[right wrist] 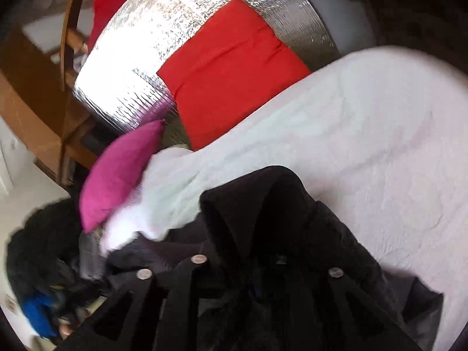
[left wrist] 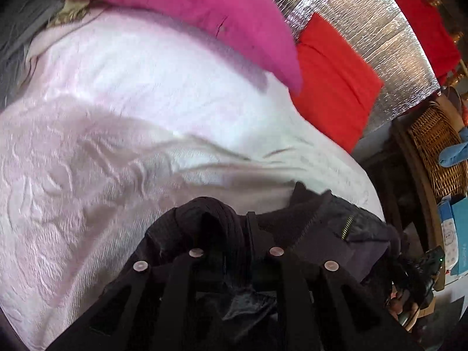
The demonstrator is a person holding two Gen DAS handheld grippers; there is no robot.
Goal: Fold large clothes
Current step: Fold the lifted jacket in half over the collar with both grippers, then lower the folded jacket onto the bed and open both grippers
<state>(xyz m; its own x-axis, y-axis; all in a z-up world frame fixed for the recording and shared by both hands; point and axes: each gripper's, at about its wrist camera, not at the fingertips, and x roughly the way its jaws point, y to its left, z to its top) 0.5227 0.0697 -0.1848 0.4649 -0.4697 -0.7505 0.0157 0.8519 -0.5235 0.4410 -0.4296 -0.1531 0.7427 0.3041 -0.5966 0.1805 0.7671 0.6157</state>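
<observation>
Left gripper point(left wrist: 234, 234) clamped on black jacket point(left wrist: 307, 222), right gripper point(right wrist: 239, 251) likewise

The jacket point(left wrist: 307, 228) is black, with a ribbed knit cuff point(left wrist: 216, 216) of the same black and a short zipper point(left wrist: 348, 228) with gold-coloured teeth. In the right wrist view the jacket point(right wrist: 278, 204) looks plain black and matt. The bedspread point(left wrist: 117, 122) is white with a pale pink tint and carries a raised, quilted pattern. One cushion point(left wrist: 204, 8) is magenta pink, the other cushion point(left wrist: 330, 82) is bright red. Behind them the insulation sheet point(left wrist: 380, 35) is shiny silver with a fine grid texture. The wicker basket point(left wrist: 435, 146) is golden brown and woven. Both hand-held grippers are black with small silver-pink round rivets point(left wrist: 276, 251).
</observation>
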